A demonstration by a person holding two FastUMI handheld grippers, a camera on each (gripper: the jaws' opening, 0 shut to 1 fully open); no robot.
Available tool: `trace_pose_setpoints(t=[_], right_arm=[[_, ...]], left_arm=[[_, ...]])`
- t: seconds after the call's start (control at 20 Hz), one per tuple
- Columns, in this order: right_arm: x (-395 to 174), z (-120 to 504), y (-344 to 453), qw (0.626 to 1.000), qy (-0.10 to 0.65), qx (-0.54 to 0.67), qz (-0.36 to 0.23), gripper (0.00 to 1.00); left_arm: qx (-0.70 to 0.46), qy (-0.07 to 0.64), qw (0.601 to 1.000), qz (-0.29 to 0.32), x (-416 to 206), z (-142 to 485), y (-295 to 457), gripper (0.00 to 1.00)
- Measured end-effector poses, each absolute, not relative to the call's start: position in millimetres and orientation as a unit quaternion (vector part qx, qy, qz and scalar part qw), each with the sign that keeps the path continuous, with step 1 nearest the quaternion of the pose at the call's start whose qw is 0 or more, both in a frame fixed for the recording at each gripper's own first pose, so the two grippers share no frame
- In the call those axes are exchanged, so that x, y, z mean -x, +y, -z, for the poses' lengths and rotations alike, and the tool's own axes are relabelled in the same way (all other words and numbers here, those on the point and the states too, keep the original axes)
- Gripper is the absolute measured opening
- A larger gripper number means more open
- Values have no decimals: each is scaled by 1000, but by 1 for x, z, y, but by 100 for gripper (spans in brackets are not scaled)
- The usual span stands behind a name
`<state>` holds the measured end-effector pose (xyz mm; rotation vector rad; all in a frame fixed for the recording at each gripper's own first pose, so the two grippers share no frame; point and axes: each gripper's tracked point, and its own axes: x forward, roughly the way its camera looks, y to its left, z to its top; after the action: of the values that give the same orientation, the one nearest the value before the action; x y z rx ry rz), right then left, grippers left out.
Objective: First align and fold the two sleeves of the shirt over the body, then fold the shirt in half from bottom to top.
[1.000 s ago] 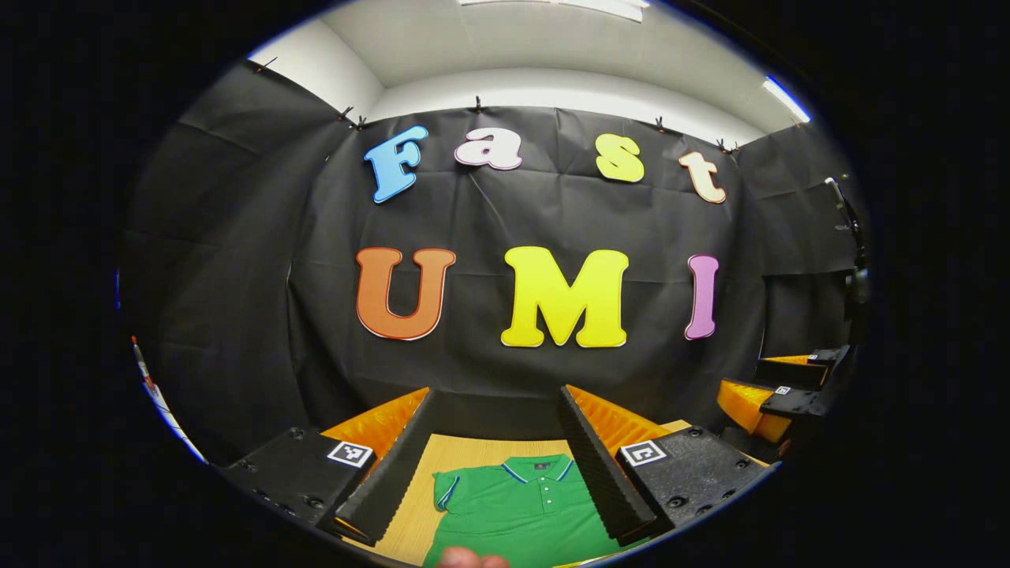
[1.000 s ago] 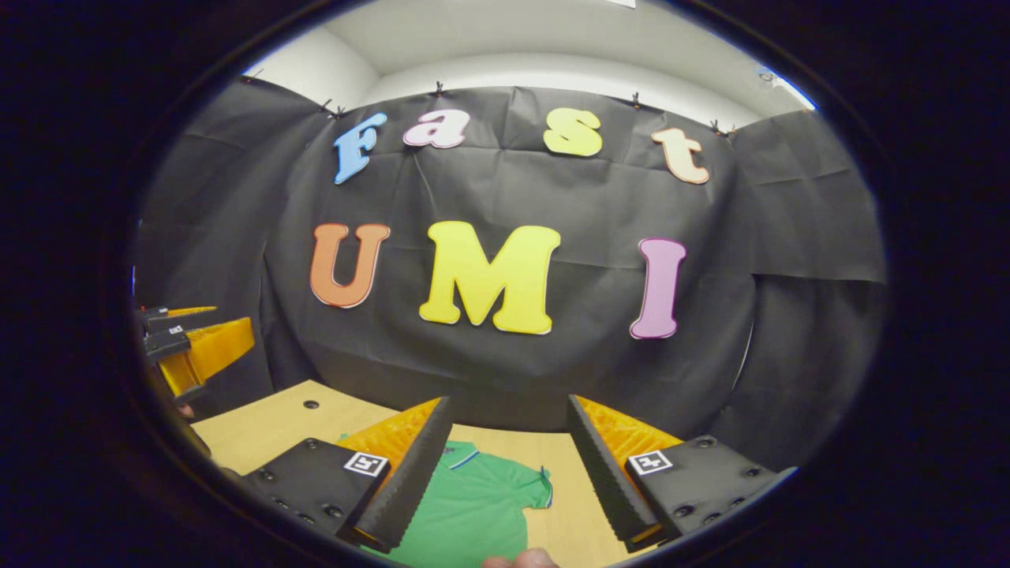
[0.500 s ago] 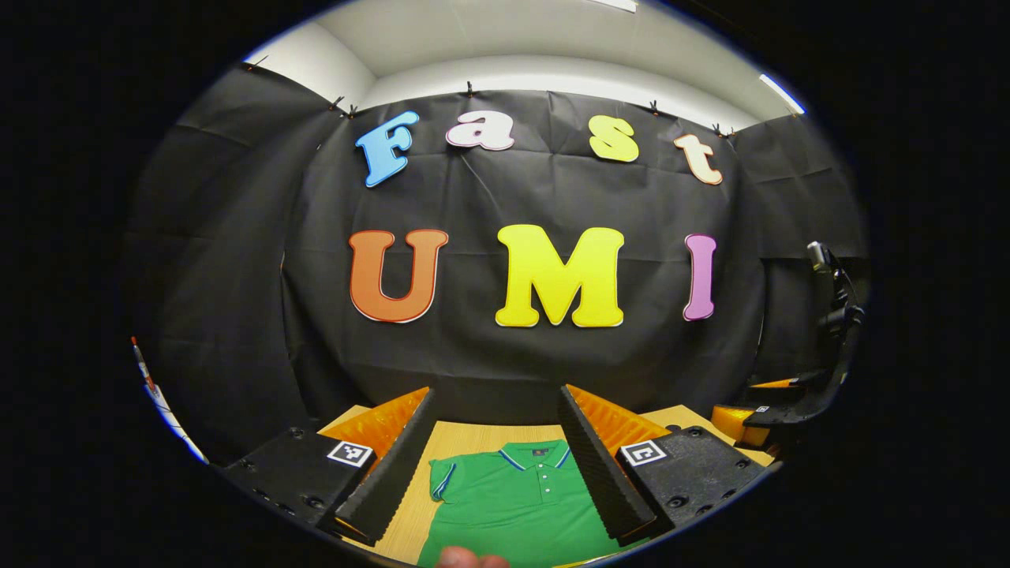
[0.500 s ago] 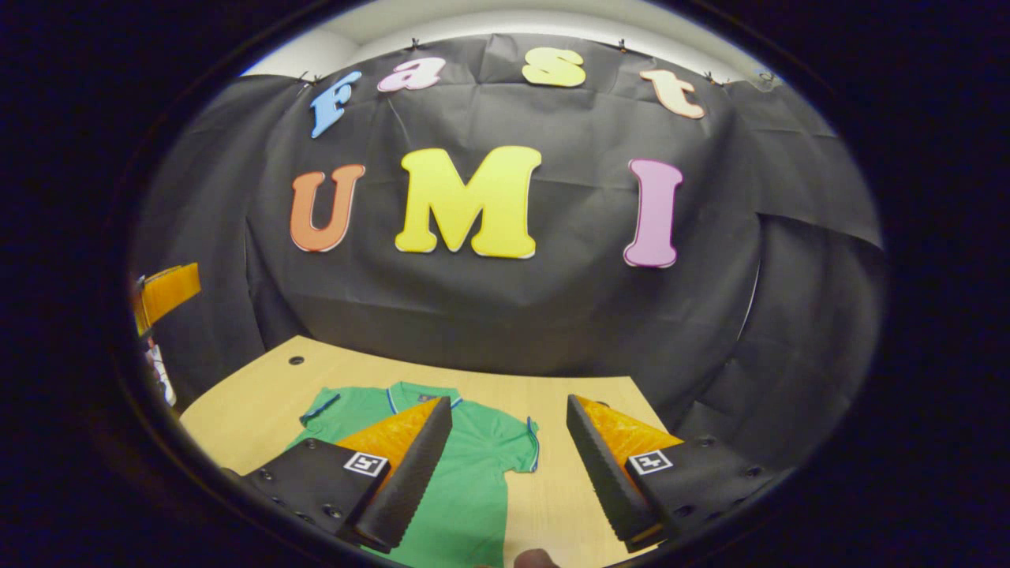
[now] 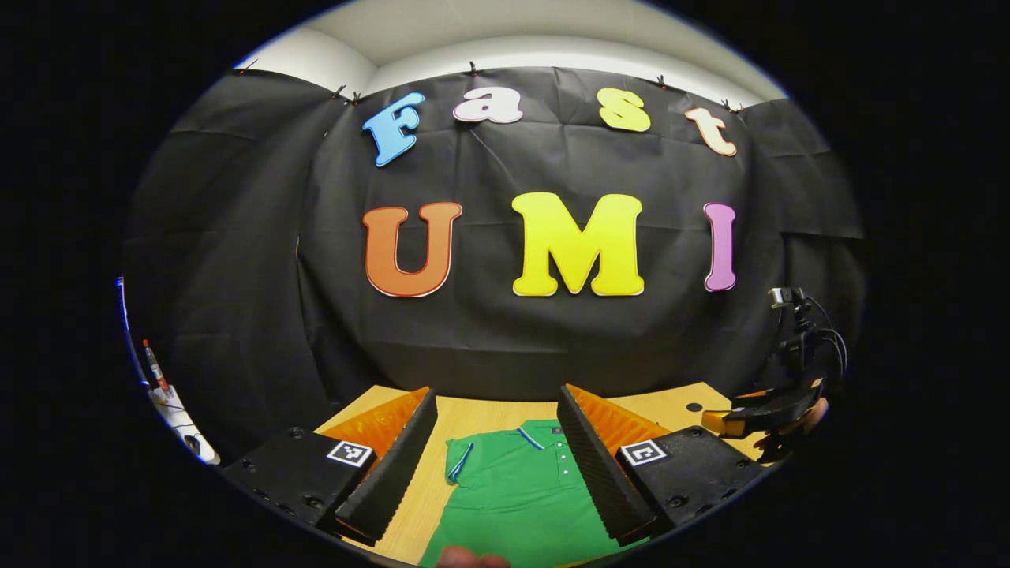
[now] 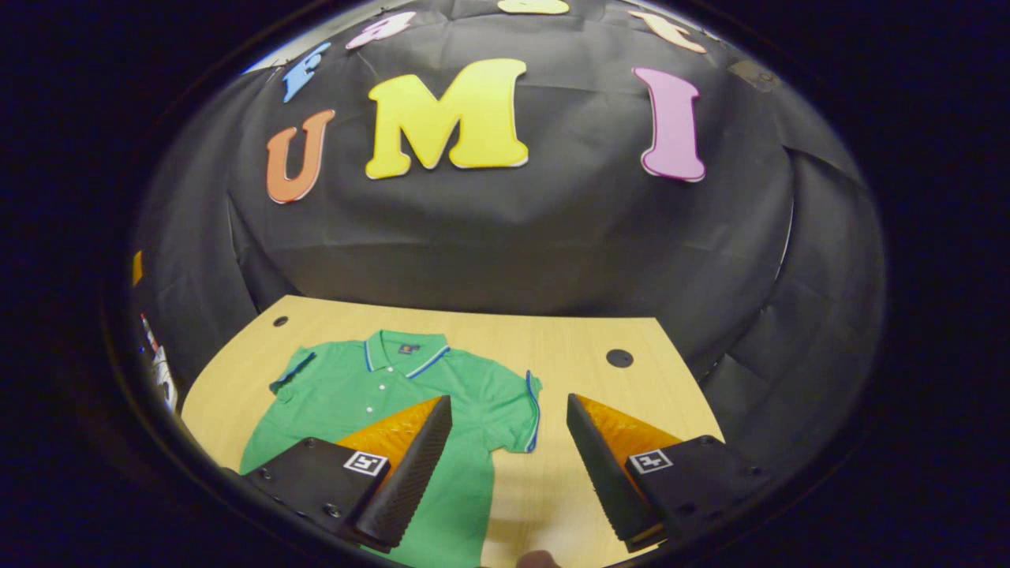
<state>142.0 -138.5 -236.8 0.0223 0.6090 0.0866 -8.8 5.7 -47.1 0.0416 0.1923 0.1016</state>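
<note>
Both jaws released above shirt [image 6: 410,394], flat on tabletop [image 6: 584,347]. Right gripper [image 6: 509,450]: pinch sleeve [image 6: 517,410] hem near the tabletop's right edge, fold inward squarely.

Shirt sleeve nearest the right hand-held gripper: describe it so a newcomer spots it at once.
Start at the light wooden table in front of the black cloth wall. A green polo shirt lies flat on it, collar toward the wall. The sleeve is the short one spread beside the dark round table hole, edged with a blue stripe, still unfolded.
</note>
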Motion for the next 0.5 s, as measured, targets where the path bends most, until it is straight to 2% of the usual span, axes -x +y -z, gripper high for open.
trace_pose_setpoints(t=[0.15,0.5], right_arm=[[-166,267,-148,946,322,-15,-36,92],[-206,329,-144,932,359,-5,-48,95]], left_arm=[[-16,109,993,-51,11,52,3,98],[-25,126,990,-60,13,60,5,98]])
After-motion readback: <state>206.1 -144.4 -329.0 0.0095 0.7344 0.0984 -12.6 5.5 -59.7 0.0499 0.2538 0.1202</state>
